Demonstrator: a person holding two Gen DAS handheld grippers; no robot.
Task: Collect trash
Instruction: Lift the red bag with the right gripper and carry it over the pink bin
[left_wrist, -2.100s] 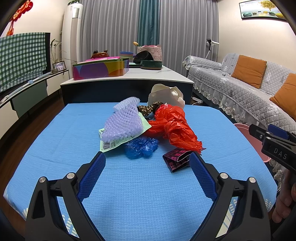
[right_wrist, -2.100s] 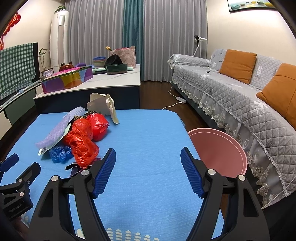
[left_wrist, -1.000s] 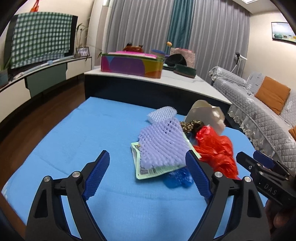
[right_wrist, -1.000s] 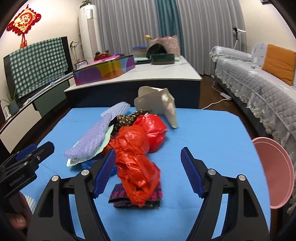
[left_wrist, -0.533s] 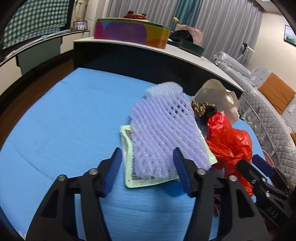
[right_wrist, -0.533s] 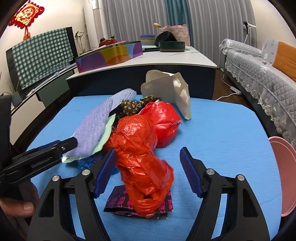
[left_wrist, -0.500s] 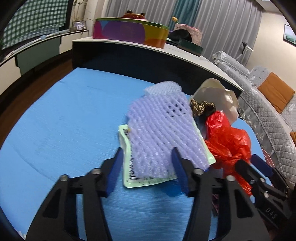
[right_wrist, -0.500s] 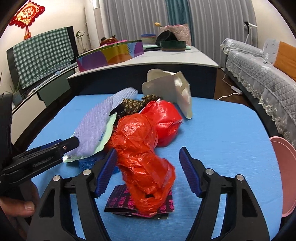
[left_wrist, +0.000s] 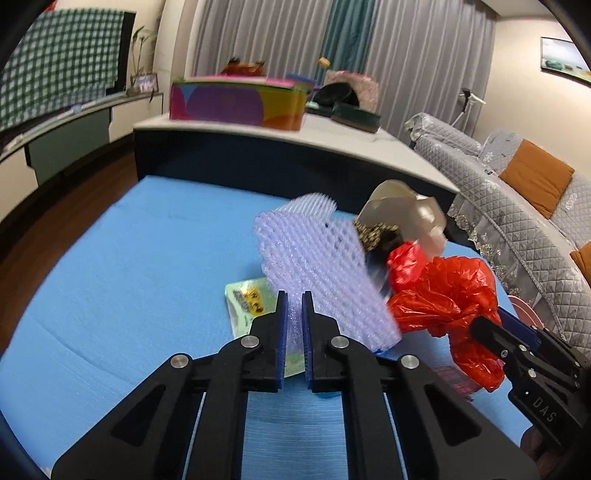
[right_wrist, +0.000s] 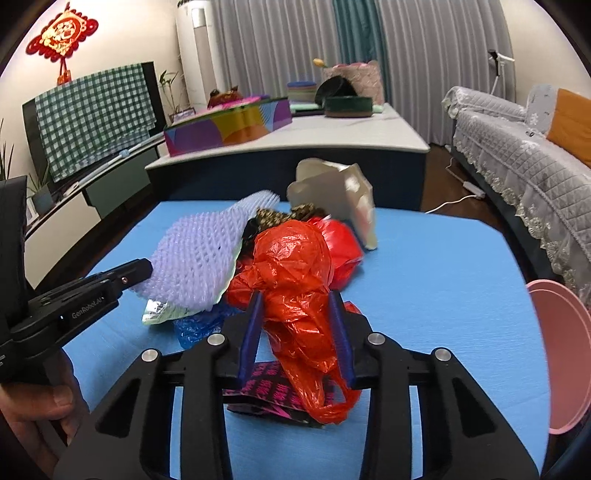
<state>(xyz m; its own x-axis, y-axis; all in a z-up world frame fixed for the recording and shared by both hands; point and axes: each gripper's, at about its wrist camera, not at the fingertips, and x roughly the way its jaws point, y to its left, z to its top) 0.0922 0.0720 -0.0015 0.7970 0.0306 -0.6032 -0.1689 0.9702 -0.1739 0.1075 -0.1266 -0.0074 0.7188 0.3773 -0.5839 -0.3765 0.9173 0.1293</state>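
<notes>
Hiding blue wrapper, foam net

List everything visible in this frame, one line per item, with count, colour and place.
foam net: 1, lilac, lifted over the pile, in left gripper
plastic bag: 1, red, pile centre, between right gripper's fingers
snack packet: 1, pale green, under the foam net
crumpled bag: 1, blue, on the table
wrapper: 1, black and pink, under the plastic bag
carton: 1, beige, behind the pile
table: 1, blue
basin: 1, pink, beside the table
left gripper: 1, black
right gripper: 1, black
</notes>
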